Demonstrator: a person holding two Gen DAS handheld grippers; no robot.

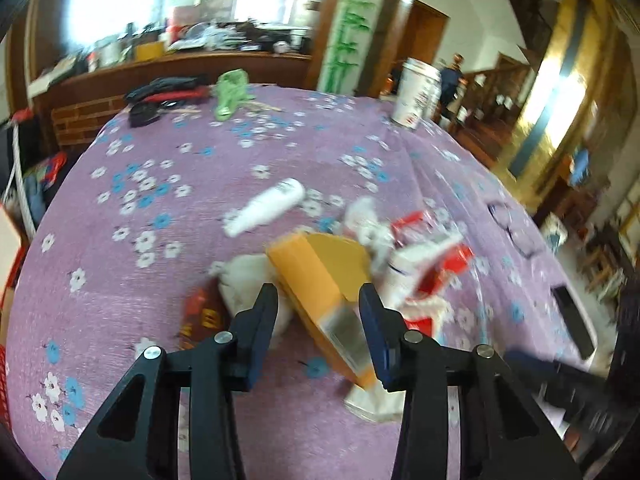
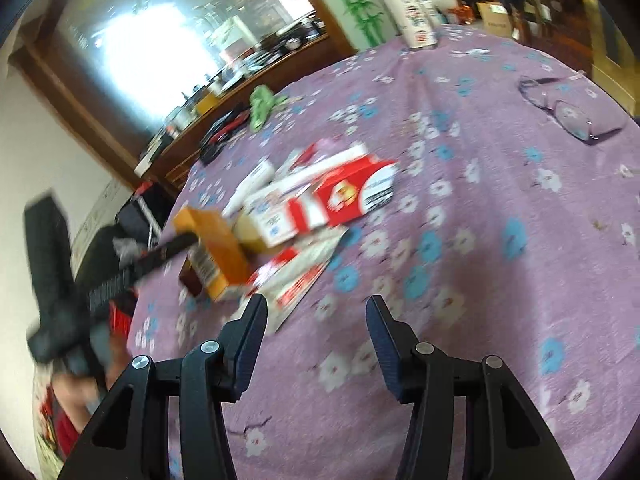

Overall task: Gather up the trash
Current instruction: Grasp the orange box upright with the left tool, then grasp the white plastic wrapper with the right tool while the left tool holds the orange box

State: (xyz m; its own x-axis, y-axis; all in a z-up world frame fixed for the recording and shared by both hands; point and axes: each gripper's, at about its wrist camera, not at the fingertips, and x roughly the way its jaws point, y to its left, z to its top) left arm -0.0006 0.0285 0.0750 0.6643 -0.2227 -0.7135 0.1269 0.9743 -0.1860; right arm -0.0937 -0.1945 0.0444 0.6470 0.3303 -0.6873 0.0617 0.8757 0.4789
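A pile of trash lies on the purple flowered tablecloth [image 1: 168, 152]. In the left wrist view an orange box [image 1: 320, 280] lies between the fingers of my left gripper [image 1: 318, 298], which is open around it; whether the pads touch it I cannot tell. Beside it lie crumpled white paper [image 1: 244, 276], red and white cartons [image 1: 424, 268] and a white bottle [image 1: 268, 206]. In the right wrist view my right gripper [image 2: 316, 310] is open and empty above the cloth, short of a flat red and white wrapper [image 2: 300, 276]. The left gripper [image 2: 176, 246] reaches the orange box [image 2: 218, 244] there.
A white paper cup [image 1: 414, 94] stands at the far table edge. Green cloth [image 1: 230, 92] and dark items [image 1: 164, 94] lie at the far left. Glasses [image 2: 560, 108] lie at the right of the table. A wooden counter [image 1: 180, 68] stands behind.
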